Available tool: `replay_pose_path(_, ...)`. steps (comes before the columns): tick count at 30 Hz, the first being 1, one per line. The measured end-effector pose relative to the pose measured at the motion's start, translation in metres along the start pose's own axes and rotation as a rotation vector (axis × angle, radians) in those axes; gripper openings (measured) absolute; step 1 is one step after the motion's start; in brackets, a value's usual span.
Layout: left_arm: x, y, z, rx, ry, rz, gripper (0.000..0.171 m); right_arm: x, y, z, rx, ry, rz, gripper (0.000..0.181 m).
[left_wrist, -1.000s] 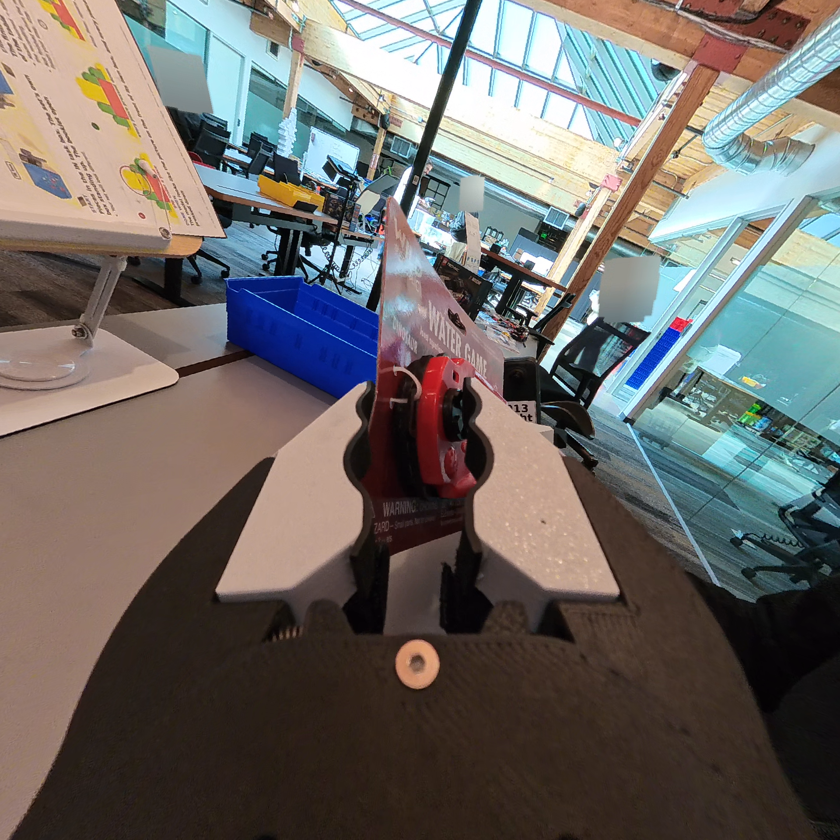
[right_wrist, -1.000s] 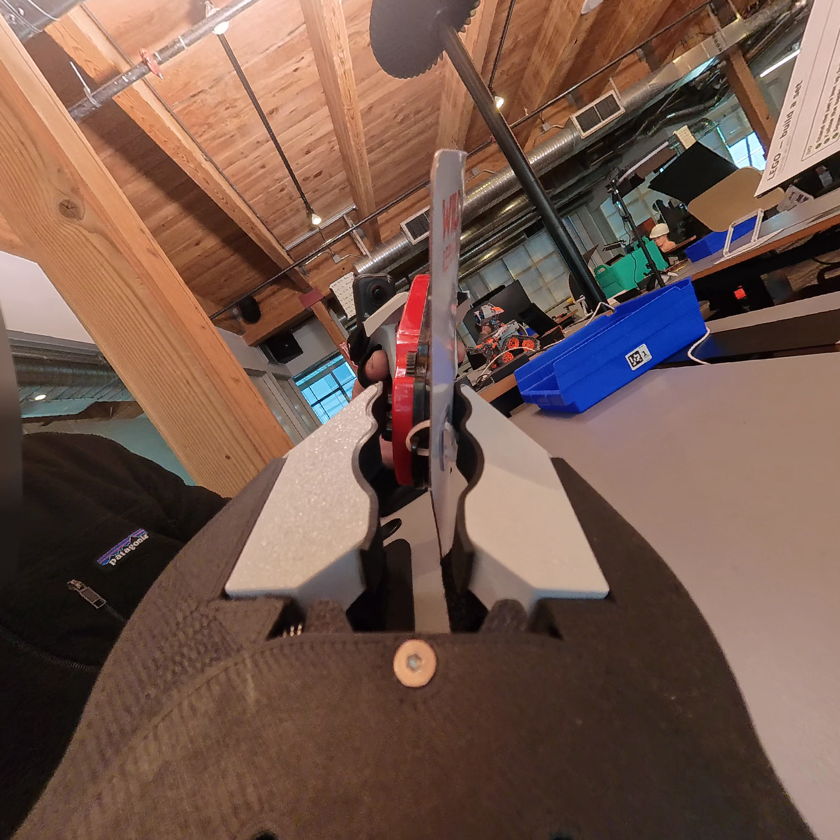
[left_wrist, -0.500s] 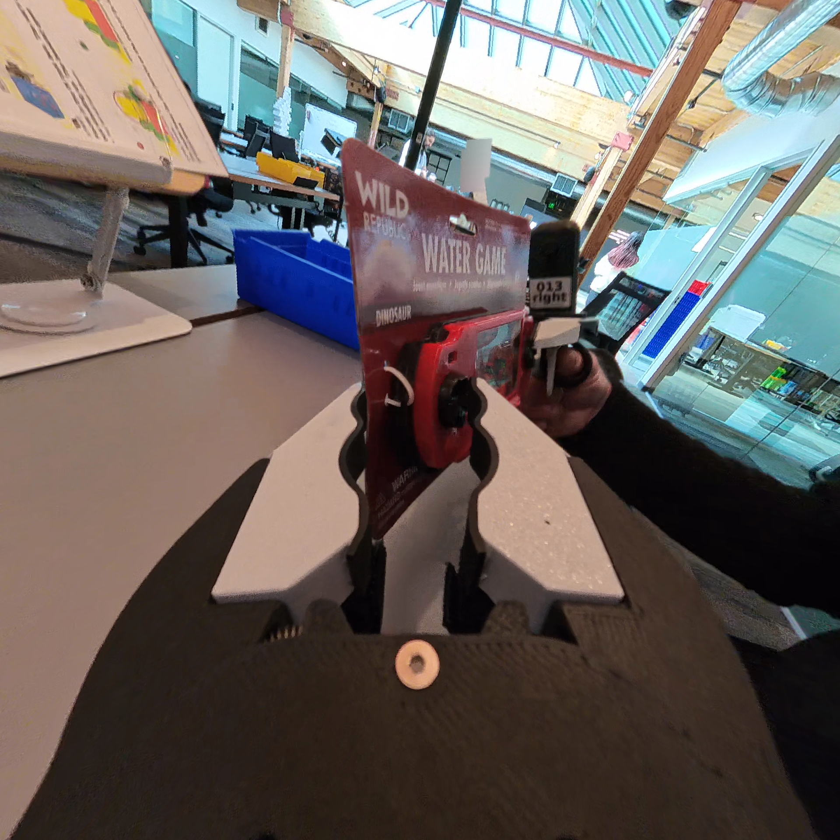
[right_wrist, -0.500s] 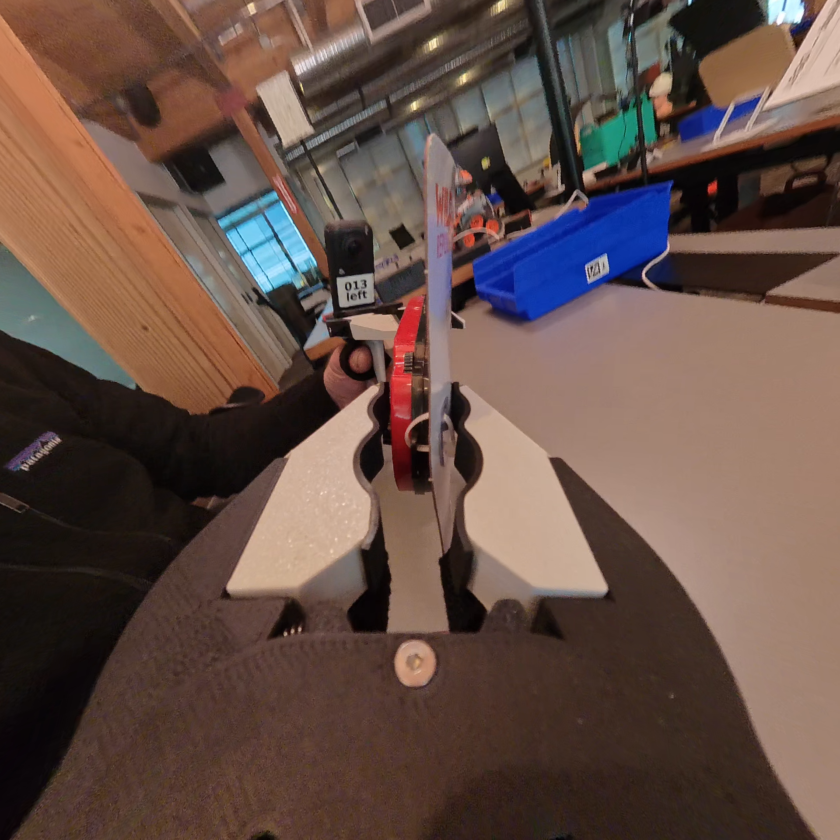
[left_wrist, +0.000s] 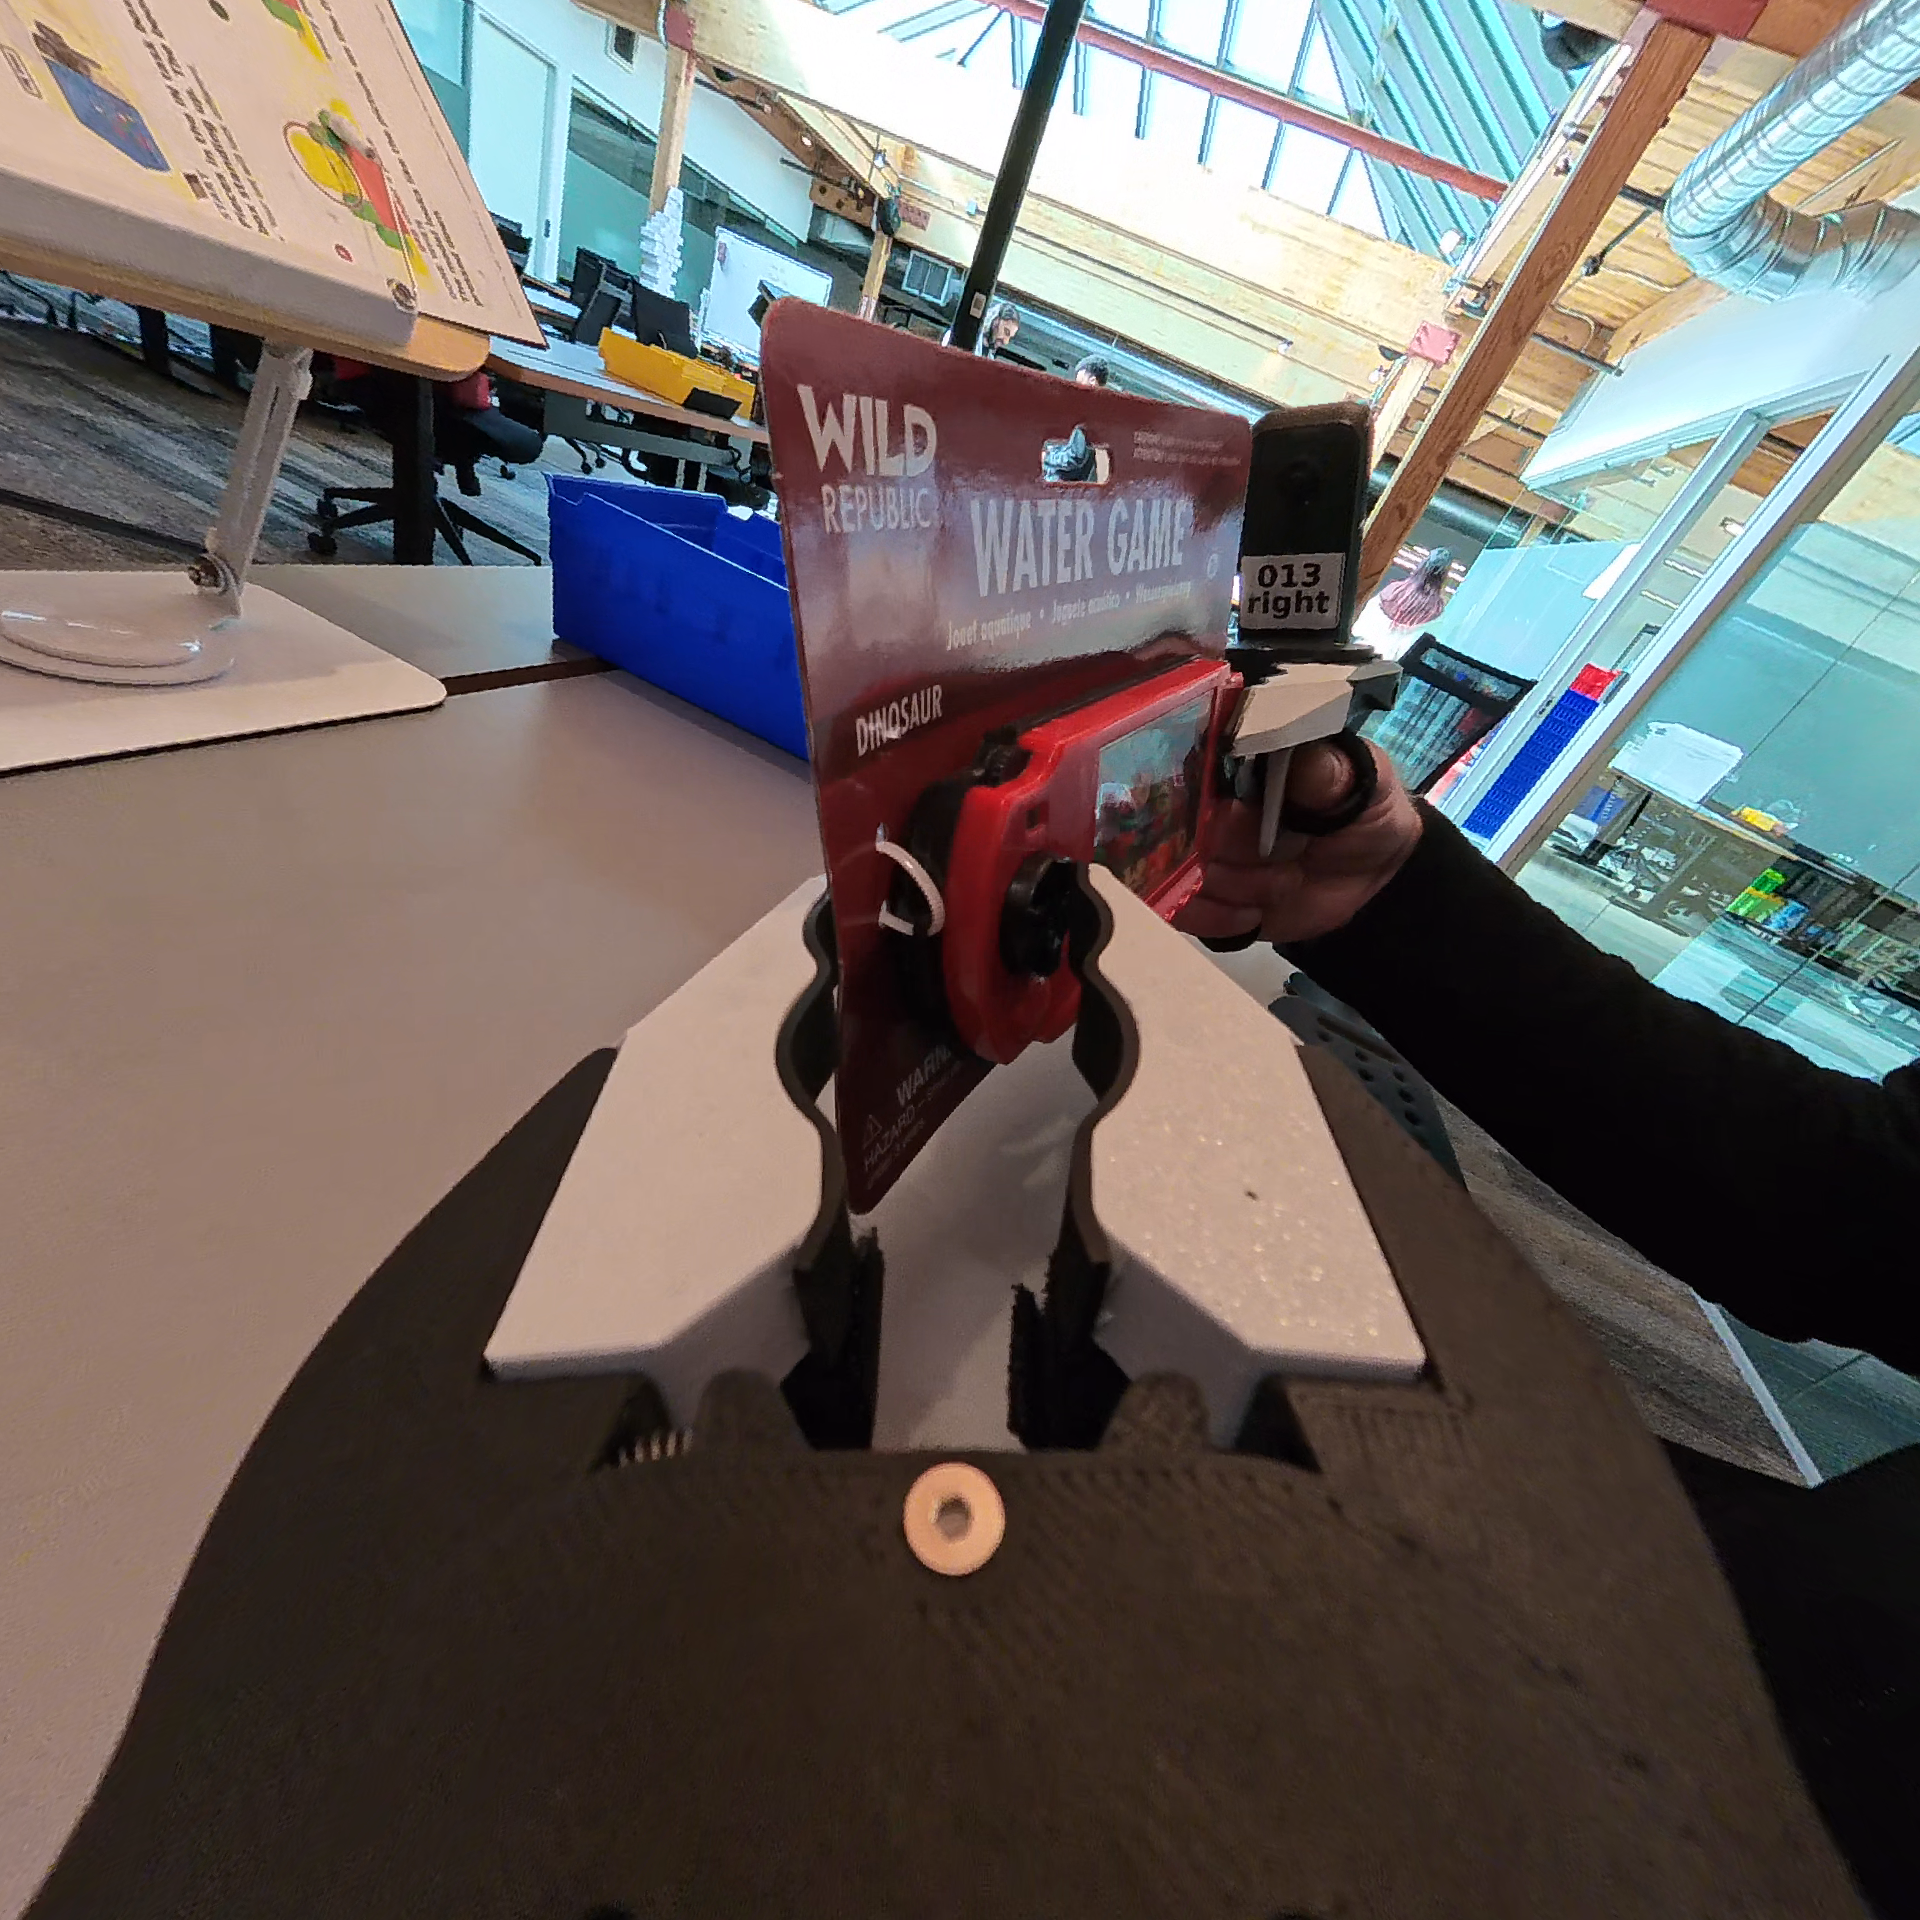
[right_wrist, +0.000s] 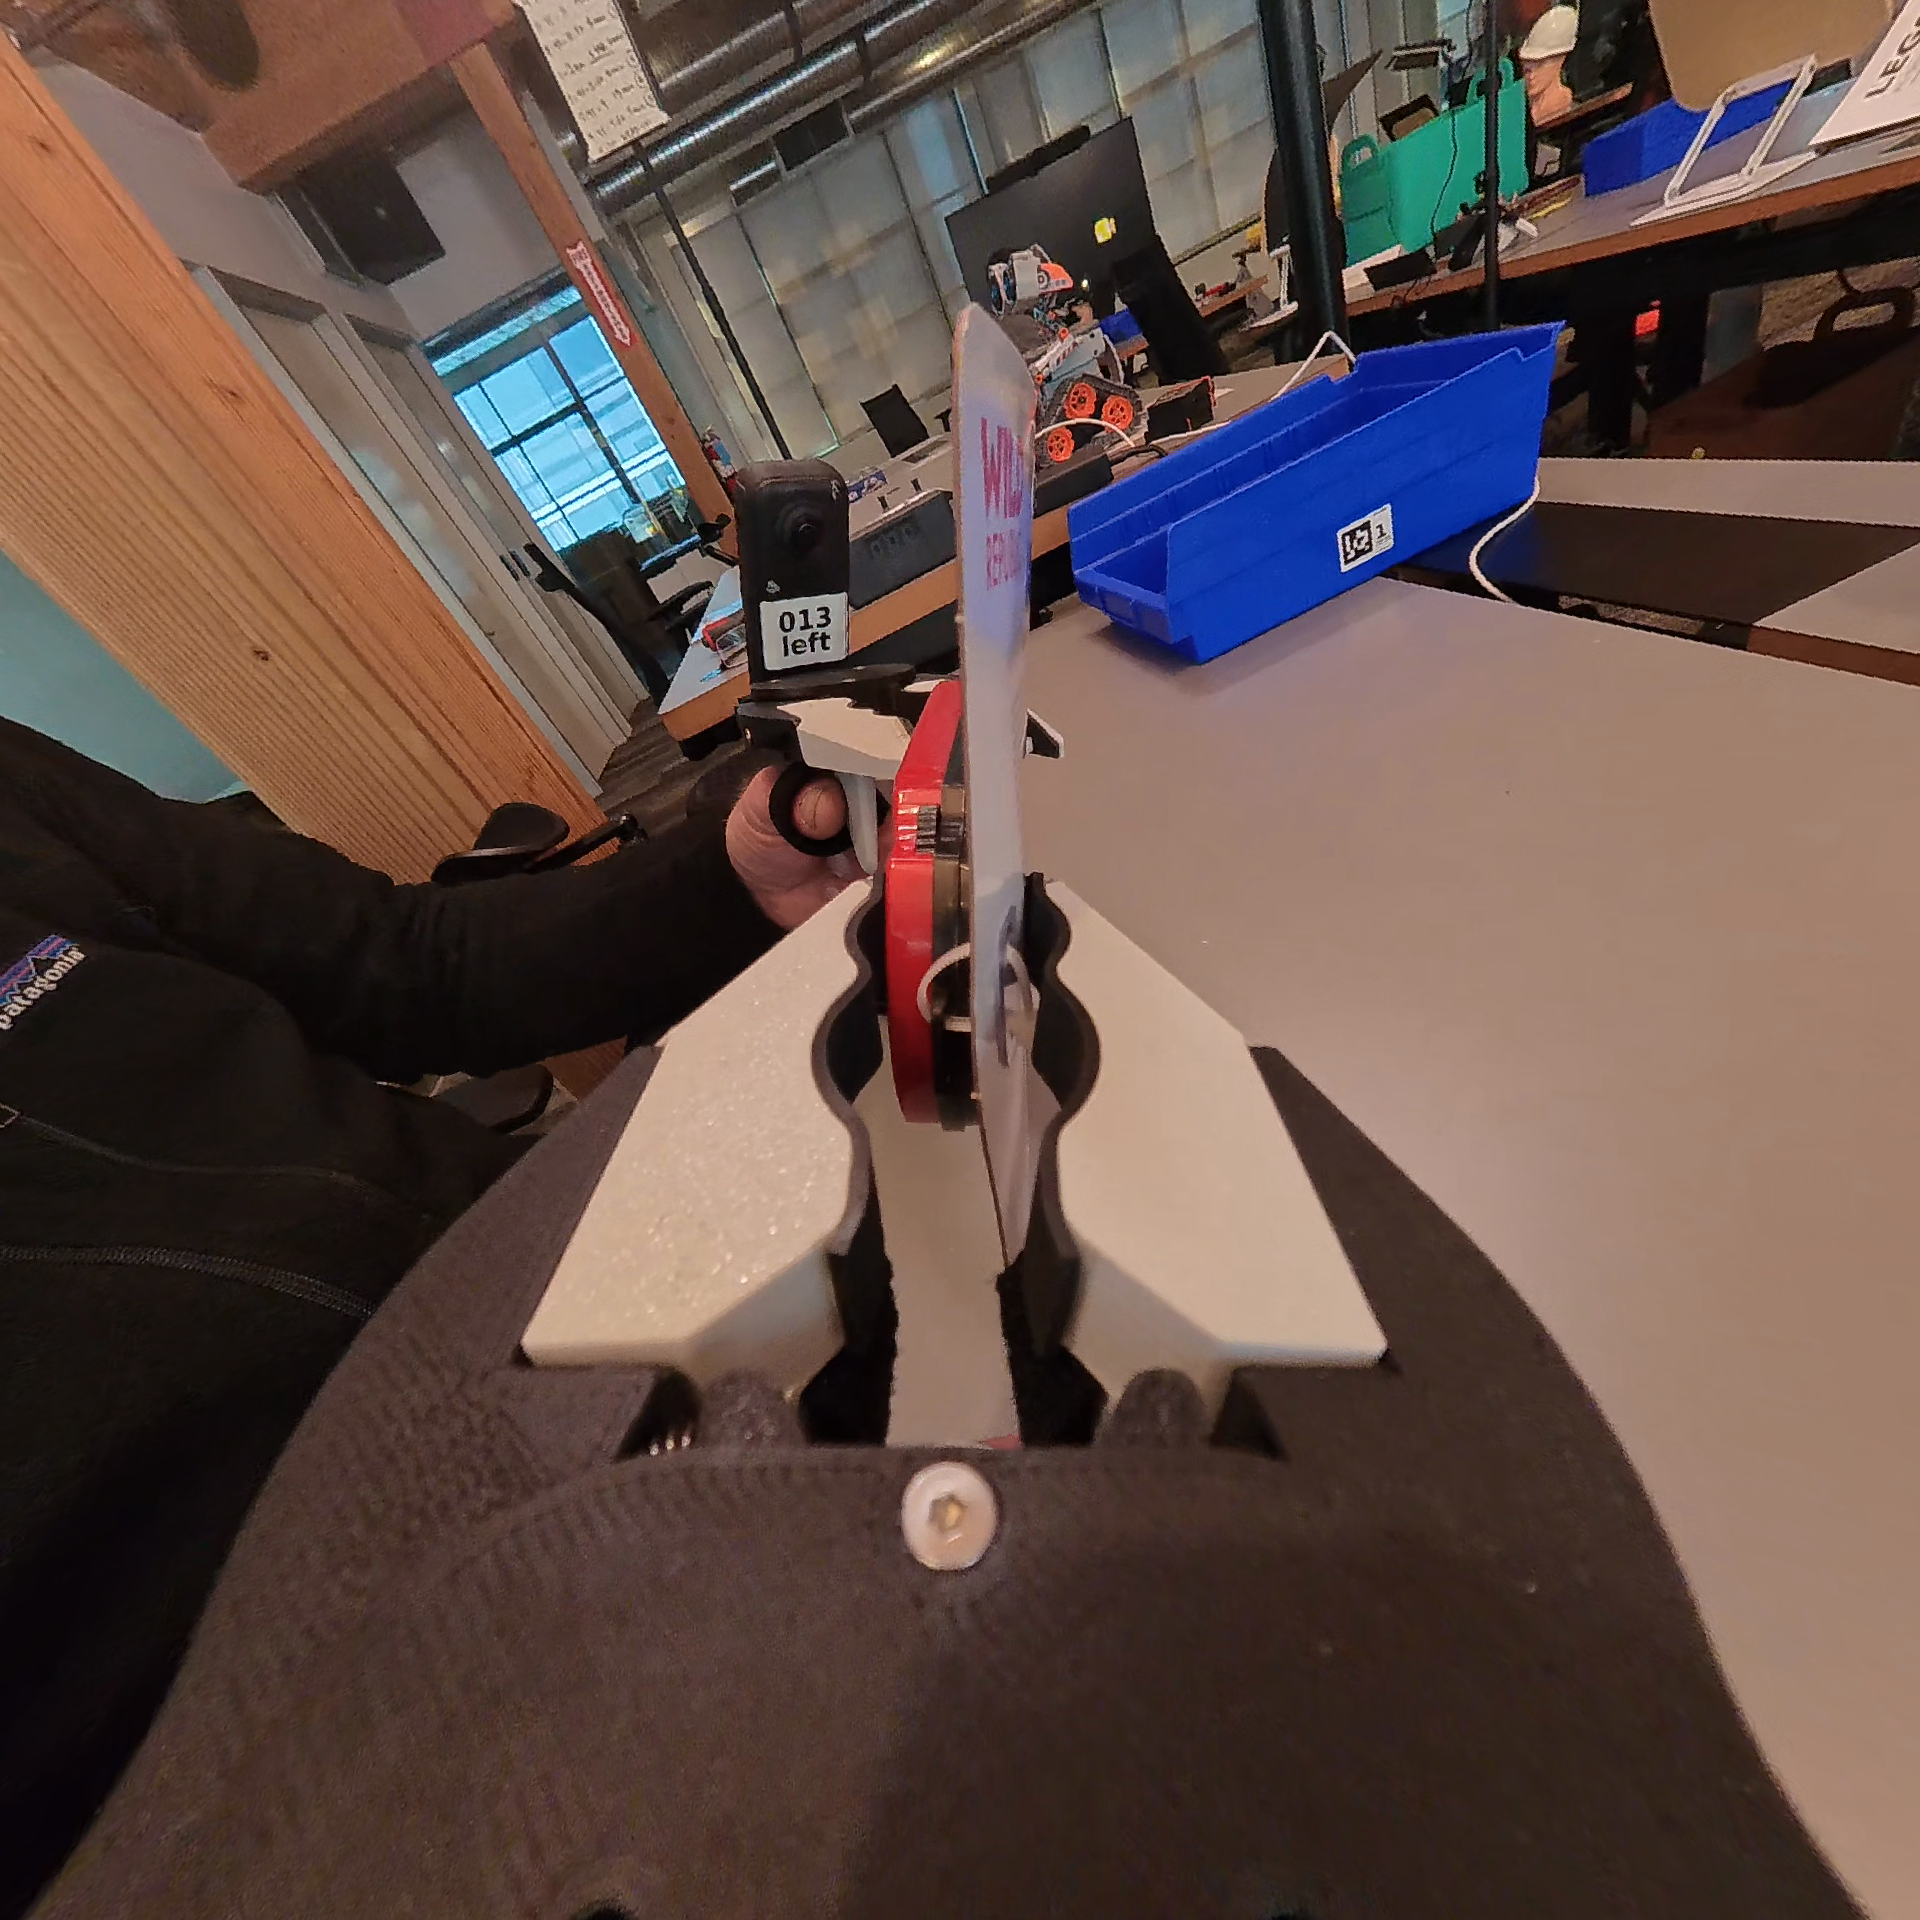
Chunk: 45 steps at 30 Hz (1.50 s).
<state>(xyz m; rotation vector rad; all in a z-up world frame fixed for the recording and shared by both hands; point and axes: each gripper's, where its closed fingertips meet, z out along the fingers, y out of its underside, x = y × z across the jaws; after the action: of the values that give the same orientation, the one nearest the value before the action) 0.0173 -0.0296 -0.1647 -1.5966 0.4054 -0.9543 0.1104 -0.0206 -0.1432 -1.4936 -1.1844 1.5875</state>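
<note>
A red handheld toy (left_wrist: 1081, 831) is tied to a dark red backing card (left_wrist: 997, 540) and held upright above the grey table (left_wrist: 312, 935). My left gripper (left_wrist: 951, 904) is shut on the toy's near end and the card. The right gripper (left_wrist: 1288, 727) shows beyond, in a person's hand, clamping the far end. In the right wrist view the card (right_wrist: 992, 520) is edge-on with the red toy (right_wrist: 914, 935) on its left. My right gripper (right_wrist: 951, 914) is shut on them. The left gripper (right_wrist: 831, 748) holds the far end.
A blue bin (left_wrist: 665, 613) stands at the table's back edge; it also shows in the right wrist view (right_wrist: 1309, 520). A white stand holding an illustrated sheet (left_wrist: 208, 135) is at the left. The person's black sleeve (right_wrist: 468, 966) lies to the left. Office desks and chairs lie beyond.
Both views have tipped down from the ceiling toward the table. The card has turned from edge-on to face-on in the left wrist view, and each gripper now shows in the other's view.
</note>
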Motion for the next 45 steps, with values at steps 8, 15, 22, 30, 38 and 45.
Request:
replay_pose_path(8, 0.001, 0.000, 0.002, -0.013, -0.007, 0.000, 0.040, 0.002, -0.002, -0.002, 0.036, -0.016, 0.027, 0.025)
replay_pose_path(15, 0.002, 0.001, 0.004, -0.020, -0.011, 0.002, 0.040, 0.003, -0.003, -0.005, 0.048, -0.026, 0.034, 0.025)
replay_pose_path(22, 0.002, 0.003, 0.007, -0.034, -0.017, 0.010, 0.040, 0.005, -0.001, -0.007, 0.065, -0.030, 0.049, 0.026)
replay_pose_path(30, -0.017, 0.020, 0.007, -0.082, -0.034, -0.034, 0.040, 0.026, 0.022, -0.001, 0.054, -0.043, 0.237, 0.026)
replay_pose_path(38, -0.049, 0.063, 0.010, -0.228, -0.101, -0.177, 0.041, 0.063, 0.069, 0.006, -0.033, 0.021, 0.441, 0.027)
replay_pose_path(45, -0.052, 0.078, 0.009, -0.292, -0.106, -0.133, 0.041, 0.067, 0.091, 0.007, -0.165, 0.074, 0.329, 0.027)
